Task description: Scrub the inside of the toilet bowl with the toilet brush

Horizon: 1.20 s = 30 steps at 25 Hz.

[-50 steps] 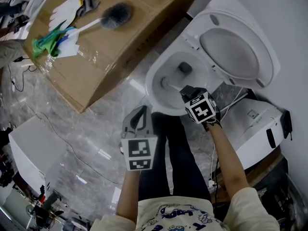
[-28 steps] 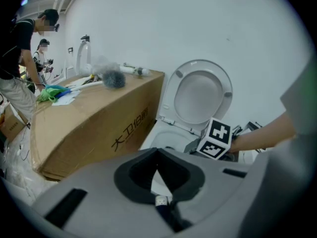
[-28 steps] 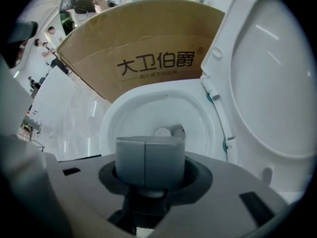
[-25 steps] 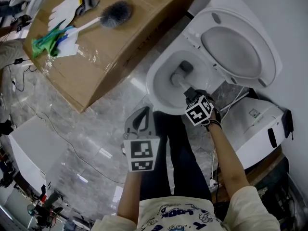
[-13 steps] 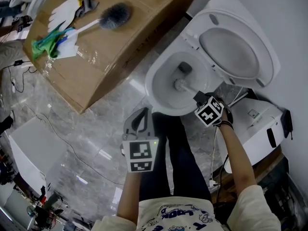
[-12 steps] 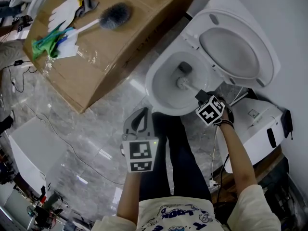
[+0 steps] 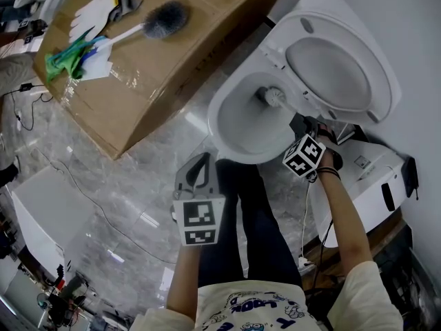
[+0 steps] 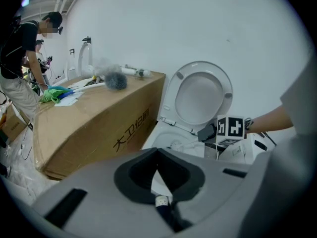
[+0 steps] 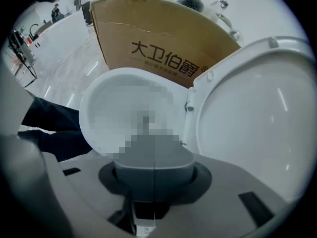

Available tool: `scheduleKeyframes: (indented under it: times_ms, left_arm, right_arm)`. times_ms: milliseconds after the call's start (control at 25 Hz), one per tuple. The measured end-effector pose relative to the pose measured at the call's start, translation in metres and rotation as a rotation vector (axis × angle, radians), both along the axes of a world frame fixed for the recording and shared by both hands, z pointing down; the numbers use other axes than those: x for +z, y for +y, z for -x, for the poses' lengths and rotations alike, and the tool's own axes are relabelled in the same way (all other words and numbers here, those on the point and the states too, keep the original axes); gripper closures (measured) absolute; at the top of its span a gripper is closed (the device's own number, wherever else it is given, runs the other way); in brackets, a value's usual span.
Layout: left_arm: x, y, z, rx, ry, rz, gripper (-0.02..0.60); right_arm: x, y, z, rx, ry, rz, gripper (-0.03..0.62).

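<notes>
On a grey marbled floor [image 7: 131,185], against a white wall:

One cardboard box [image 7: 172,67], long, lying beside the toilet. The printed characters on its side [image 8: 94,128] show only in the two gripper views.

One white toilet, lid [image 7: 337,71] raised, bowl [image 7: 227,126] open. The right gripper view looks into the bowl [image 9: 114,108] from beside the lid [image 9: 252,113].

One white unit [image 7: 375,178] just right of the toilet, shown most fully in the head view.

One bystander [image 8: 22,58] at the far end of the box, shown only in the left gripper view.

Grippers, two, each carrying one marker cube.
- Left gripper [image 7: 203,158]: held over the floor in front of the bowl, apart from it. In its own view the left gripper [image 8: 157,155] has its jaws drawn together at the tips, with nothing between them.
- Right gripper [image 7: 301,125]: at the bowl's right rim. The head view shows the brush handle running into its jaws. In its own view the right gripper [image 9: 153,165] has the jaws met along a seam, and the handle beyond them cannot be made out.

Brushes, two.
- Toilet brush [image 7: 273,96]: head inside the bowl, against the back wall just below the rim near the hinge. The handle slants out to the right gripper.
- Grey round-headed brush [image 7: 165,21]: lying on top of the box, touched by neither gripper. It also shows in the left gripper view [image 8: 115,82].

One green cloth [image 7: 65,59] on the box top near its far end, beside white paper [image 7: 93,67].
</notes>
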State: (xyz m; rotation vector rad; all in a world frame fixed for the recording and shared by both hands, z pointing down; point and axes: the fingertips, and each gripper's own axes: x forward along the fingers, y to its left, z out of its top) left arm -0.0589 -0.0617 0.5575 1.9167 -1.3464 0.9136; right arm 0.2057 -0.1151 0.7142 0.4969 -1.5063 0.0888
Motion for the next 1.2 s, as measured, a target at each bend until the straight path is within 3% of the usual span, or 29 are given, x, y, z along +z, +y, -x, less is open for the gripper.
scheduleKeyframes:
  times_ms: [160, 400, 760, 1000, 1200]
  left_arm:
    - [-0.001, 0.001, -0.002, 0.002, 0.003, -0.005, 0.58]
    - [-0.006, 0.001, 0.003, -0.001, 0.0, -0.019, 0.58]
    - [-0.019, 0.003, 0.005, -0.007, 0.0, -0.05, 0.58]
    - [-0.031, 0.003, 0.012, -0.023, -0.009, -0.077, 0.58]
    - [-0.049, -0.003, 0.012, -0.026, -0.004, -0.117, 0.58]
  right_arm:
    - [0.009, 0.013, -0.009, 0.046, 0.009, 0.051, 0.427]
    - [0.011, 0.038, -0.013, 0.268, -0.069, 0.109, 0.427]
    - [0.013, 0.075, 0.046, 0.599, -0.325, 0.294, 0.427]
    - [-0.013, 0.061, 0.072, 0.669, -0.41, 0.195, 0.427]
    - [-0.049, 0.045, 0.064, 0.727, -0.446, 0.106, 0.427]
